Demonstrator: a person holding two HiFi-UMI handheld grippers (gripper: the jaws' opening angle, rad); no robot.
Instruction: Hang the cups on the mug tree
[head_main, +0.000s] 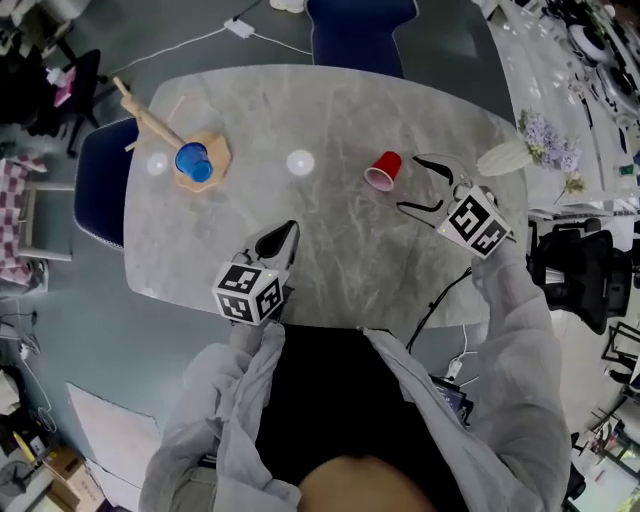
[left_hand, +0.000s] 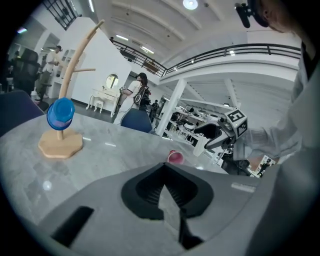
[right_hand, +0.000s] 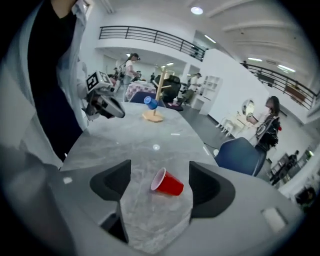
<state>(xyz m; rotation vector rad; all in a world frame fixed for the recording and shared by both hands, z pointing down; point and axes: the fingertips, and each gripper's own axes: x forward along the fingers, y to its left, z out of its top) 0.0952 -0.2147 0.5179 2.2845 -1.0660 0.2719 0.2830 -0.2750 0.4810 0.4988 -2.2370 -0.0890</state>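
Table (head_main: 330, 130): grey marble.
Mug tree (head_main: 160, 128): carries blue cup (head_main: 193, 160).
Red cup (head_main: 383, 170): lying on its side.
Left gripper (head_main: 283, 238): jaws together, empty.
Right gripper (head_main: 413, 183): jaws apart, near red cup.

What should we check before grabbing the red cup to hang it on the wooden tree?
1. Red plastic cup easy to reach: it lies on its side on the grey marble table, just ahead of the right gripper. Ok.
2. Right gripper ready: jaws apart, nothing held. Ok.
3. Cup gripped: the jaws do not touch it yet. Not ok.
4. Wooden mug tree has room: one bare peg shows, and a blue cup already hangs there. Ok.
5. Left gripper out of the way: shut, empty, well apart from the red cup. Ok.
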